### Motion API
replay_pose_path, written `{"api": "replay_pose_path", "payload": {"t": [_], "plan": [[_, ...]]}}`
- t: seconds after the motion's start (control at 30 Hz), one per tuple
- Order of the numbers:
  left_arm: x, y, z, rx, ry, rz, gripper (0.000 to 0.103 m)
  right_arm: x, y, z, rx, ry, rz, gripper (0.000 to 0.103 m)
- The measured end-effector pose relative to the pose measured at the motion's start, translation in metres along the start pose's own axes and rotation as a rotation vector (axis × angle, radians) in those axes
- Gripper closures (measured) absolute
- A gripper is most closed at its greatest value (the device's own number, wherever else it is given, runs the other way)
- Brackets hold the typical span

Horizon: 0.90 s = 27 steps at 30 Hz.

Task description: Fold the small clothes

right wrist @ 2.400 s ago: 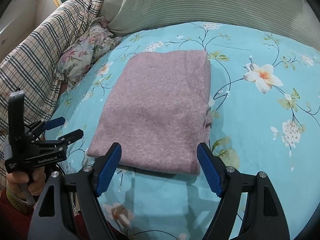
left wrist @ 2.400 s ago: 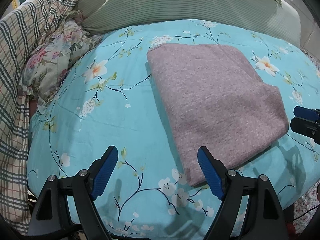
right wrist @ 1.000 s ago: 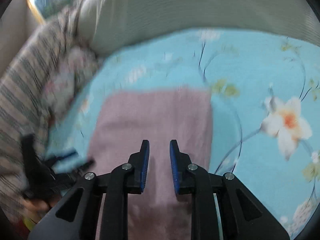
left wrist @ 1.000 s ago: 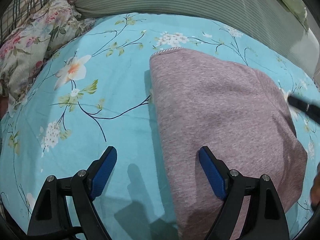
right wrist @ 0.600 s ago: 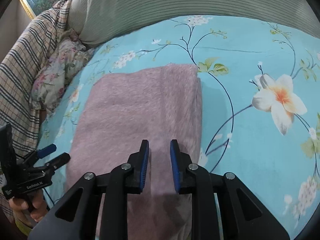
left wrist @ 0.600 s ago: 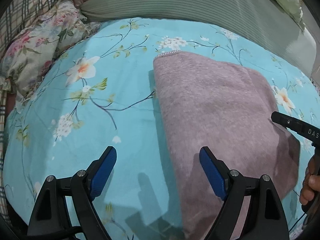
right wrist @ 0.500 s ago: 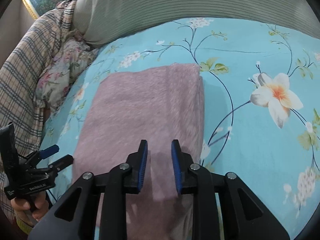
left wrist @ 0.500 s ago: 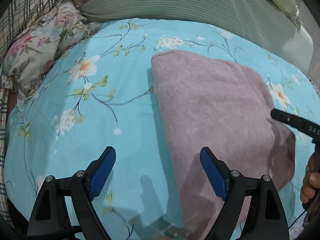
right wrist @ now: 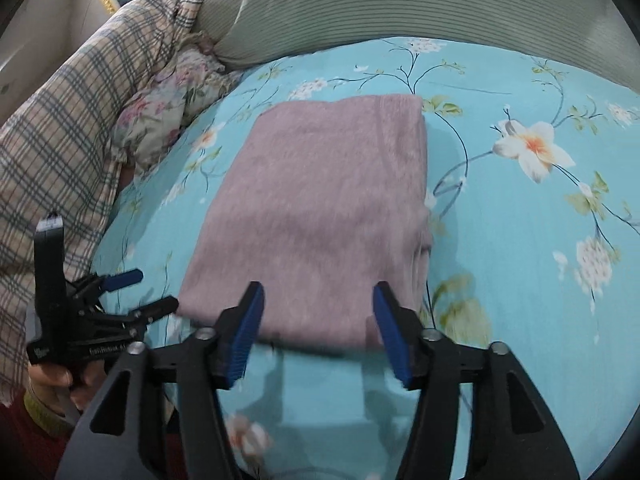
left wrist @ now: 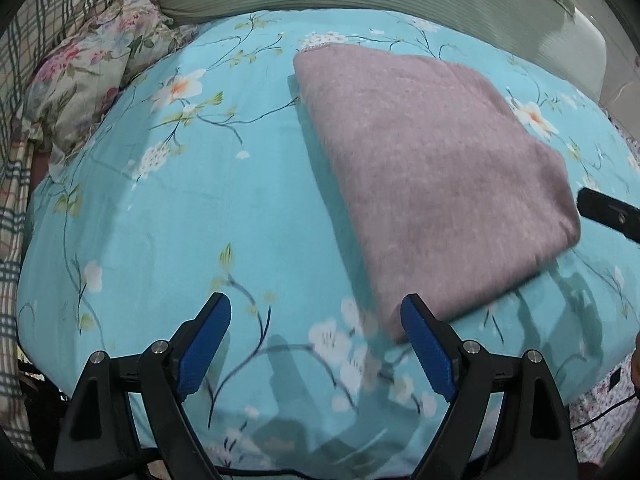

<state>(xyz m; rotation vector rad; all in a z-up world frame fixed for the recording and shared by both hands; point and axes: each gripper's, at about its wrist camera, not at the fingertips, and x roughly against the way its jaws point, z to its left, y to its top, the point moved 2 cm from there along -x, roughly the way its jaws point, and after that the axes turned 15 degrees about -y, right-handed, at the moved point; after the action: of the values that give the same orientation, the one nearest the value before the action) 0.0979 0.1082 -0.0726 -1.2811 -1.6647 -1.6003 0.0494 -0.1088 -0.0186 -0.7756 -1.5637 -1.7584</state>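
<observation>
From my left wrist view, the left tool (left wrist: 316, 334) has its blue pads spread wide with nothing between them, hanging over the turquoise flowered bedsheet (left wrist: 192, 208) at the bottom of the frame. The folded mauve cloth (left wrist: 432, 168) lies flat on the bed in the upper right of that view, and its near corner sits just past the tool's right-hand pad; I can't tell whether the two touch. A black piece of the other tool pokes in at the right edge.

From my right wrist view, the right tool (right wrist: 318, 326) has just been opening and now stands fairly wide, its pads (right wrist: 248, 330) framing the near edge of the cloth (right wrist: 328, 208) in the lower middle of the frame, not pressing on it. The cloth fills the centre of that view as a neat rectangle, with a slightly ruffled edge on its right side.

At the lower left of that view I see my left tool (right wrist: 146, 290), open, held in a hand (right wrist: 60, 380). A plaid blanket (right wrist: 68, 128) and a flowered pillow (right wrist: 168, 108) sit at the upper left, and a striped green pillow (right wrist: 400, 4) runs along the top.
</observation>
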Motion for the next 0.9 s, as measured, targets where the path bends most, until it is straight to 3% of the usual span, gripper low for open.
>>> {"api": "replay_pose_path", "payload": {"t": [0.17, 0.4, 0.53, 0.67, 0.9], "plan": [[0.008, -0.010, -0.006, -0.024, 0.015, 0.005, 0.015, 0.013, -0.020, 0.006, 0.039, -0.009, 0.006, 0.029], [0.022, -0.021, -0.015, -0.058, 0.012, 0.009, 0.015, 0.023, -0.041, 0.008, 0.064, -0.023, 0.034, 0.026], [0.037, -0.022, -0.021, -0.077, 0.014, -0.002, 0.015, 0.034, -0.040, 0.005, 0.068, -0.031, 0.026, 0.024], [0.055, -0.018, -0.026, -0.096, 0.018, -0.036, 0.015, 0.047, -0.034, 0.004, 0.083, -0.030, -0.008, 0.007], [0.052, -0.008, -0.023, -0.105, 0.060, -0.052, 0.014, 0.037, -0.032, 0.008, 0.099, -0.031, -0.006, 0.006]]}}
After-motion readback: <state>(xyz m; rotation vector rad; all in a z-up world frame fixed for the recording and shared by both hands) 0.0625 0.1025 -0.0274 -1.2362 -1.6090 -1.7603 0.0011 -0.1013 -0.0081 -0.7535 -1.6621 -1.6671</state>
